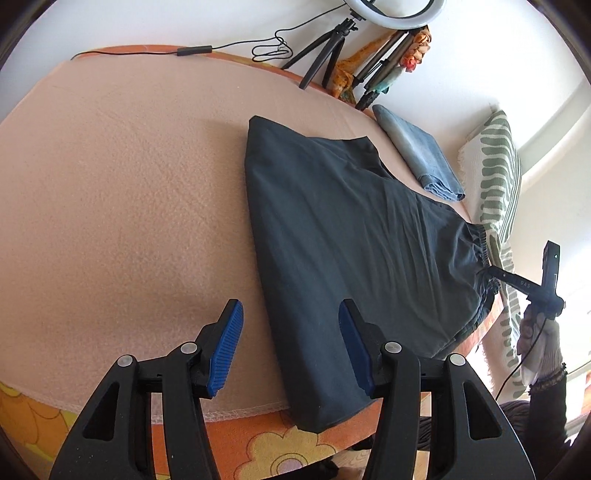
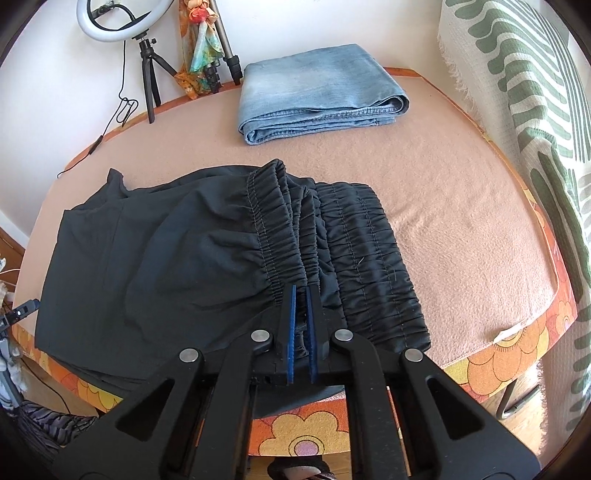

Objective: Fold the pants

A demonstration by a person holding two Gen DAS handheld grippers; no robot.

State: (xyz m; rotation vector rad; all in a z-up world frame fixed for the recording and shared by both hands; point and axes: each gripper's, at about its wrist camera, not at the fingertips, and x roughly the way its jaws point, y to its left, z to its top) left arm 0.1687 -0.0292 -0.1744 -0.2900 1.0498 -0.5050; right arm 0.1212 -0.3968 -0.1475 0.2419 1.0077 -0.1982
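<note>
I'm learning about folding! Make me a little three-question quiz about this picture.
1. True or false: the right gripper is shut on the waistband of the dark pants.
2. Which is already folded? A) the blue jeans B) the dark pants C) the green patterned cloth
3. Fill in: the left gripper has its jaws ____, over the pants' leg end.

Key: 1 true; 2 A; 3 open.

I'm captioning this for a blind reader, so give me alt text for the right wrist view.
The right claw is shut on the gathered elastic waistband of dark pants lying on a peach blanket. Folded blue jeans lie beyond, near a ring light.
</note>
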